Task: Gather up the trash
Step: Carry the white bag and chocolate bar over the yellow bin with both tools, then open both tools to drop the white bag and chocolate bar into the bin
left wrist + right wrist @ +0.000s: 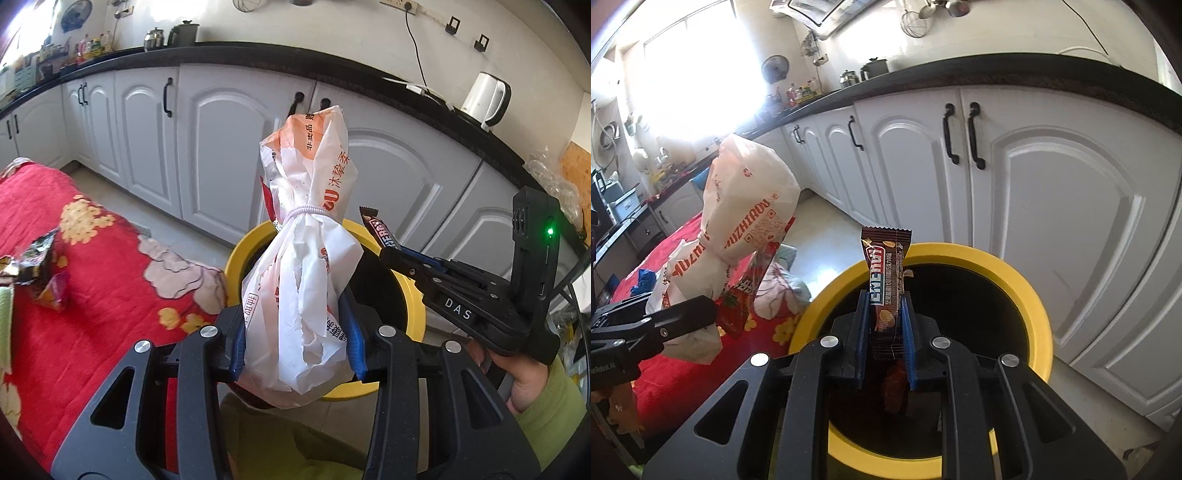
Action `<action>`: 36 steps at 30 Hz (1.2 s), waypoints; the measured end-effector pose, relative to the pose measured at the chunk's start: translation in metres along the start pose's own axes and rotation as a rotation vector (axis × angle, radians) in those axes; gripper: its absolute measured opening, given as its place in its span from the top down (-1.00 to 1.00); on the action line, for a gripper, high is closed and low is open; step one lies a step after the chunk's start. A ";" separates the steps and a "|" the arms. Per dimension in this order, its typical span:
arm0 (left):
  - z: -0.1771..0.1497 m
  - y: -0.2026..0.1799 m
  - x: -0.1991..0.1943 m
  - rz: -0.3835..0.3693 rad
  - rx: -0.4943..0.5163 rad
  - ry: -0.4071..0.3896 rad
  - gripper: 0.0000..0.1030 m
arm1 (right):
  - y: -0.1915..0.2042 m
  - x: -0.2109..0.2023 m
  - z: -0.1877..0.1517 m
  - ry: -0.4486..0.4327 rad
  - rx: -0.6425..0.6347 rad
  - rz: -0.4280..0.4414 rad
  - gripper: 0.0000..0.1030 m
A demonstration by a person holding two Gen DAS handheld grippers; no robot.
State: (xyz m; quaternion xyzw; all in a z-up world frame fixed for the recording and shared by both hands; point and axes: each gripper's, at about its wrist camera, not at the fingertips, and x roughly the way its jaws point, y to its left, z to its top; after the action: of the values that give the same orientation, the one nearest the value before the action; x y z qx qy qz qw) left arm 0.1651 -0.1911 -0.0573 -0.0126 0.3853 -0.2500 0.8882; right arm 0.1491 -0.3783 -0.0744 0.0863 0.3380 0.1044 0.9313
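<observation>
My left gripper (pixel 295 332) is shut on a white and orange plastic bag (pixel 306 258) tied with a band, held upright over the near rim of a yellow-rimmed bin (pixel 413 295). The bag also shows in the right wrist view (pixel 738 221), with a red wrapper hanging beside it. My right gripper (pixel 884 325) is shut on a brown snack bar wrapper (pixel 886 280) and holds it above the bin's dark opening (pixel 1034 295). The right gripper also shows in the left wrist view (pixel 388 254) with the wrapper (pixel 376 225) at its tip.
A red flowered cloth (pixel 92 277) covers a surface to the left, with crumpled wrappers (pixel 40 266) lying on it. White cabinets (pixel 1052 184) under a black counter stand behind the bin. A white kettle (pixel 484 99) sits on the counter.
</observation>
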 end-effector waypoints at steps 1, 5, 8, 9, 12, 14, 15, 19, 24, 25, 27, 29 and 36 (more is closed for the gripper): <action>0.000 -0.001 0.003 -0.001 0.002 0.004 0.33 | -0.003 0.001 -0.001 0.002 0.007 -0.004 0.69; 0.001 -0.005 0.018 0.000 0.010 0.039 0.33 | -0.016 0.005 -0.006 0.018 0.038 -0.021 0.69; 0.002 -0.006 0.027 -0.001 0.012 0.055 0.33 | -0.026 0.009 -0.011 0.031 0.063 -0.034 0.69; 0.002 -0.007 0.030 -0.003 0.009 0.061 0.32 | -0.030 0.010 -0.012 0.037 0.072 -0.037 0.69; -0.001 -0.008 0.039 -0.008 0.000 0.078 0.32 | -0.039 0.014 -0.016 0.049 0.099 -0.041 0.69; -0.004 -0.008 0.045 -0.009 -0.005 0.092 0.32 | -0.044 0.017 -0.017 0.056 0.113 -0.043 0.69; -0.005 -0.008 0.047 -0.010 -0.006 0.097 0.32 | -0.045 0.018 -0.017 0.058 0.116 -0.044 0.69; -0.009 -0.009 0.055 -0.013 -0.004 0.114 0.31 | -0.052 0.022 -0.020 0.068 0.140 -0.041 0.66; -0.010 -0.006 0.060 -0.013 -0.008 0.121 0.23 | -0.055 0.022 -0.022 0.072 0.158 -0.037 0.64; -0.009 -0.005 0.061 -0.012 -0.009 0.121 0.20 | -0.056 0.022 -0.022 0.072 0.163 -0.035 0.64; -0.008 -0.005 0.063 -0.005 -0.011 0.123 0.14 | -0.058 0.021 -0.023 0.069 0.170 -0.039 0.61; -0.008 -0.003 0.064 -0.007 -0.019 0.125 0.11 | -0.060 0.021 -0.022 0.067 0.180 -0.043 0.42; -0.009 0.001 0.059 -0.002 -0.033 0.103 -0.36 | -0.063 0.018 -0.021 0.053 0.202 -0.055 0.14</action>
State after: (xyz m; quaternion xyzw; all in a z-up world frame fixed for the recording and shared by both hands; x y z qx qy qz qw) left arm 0.1935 -0.2152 -0.1040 -0.0146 0.4346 -0.2450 0.8665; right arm 0.1579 -0.4325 -0.1157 0.1674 0.3734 0.0465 0.9113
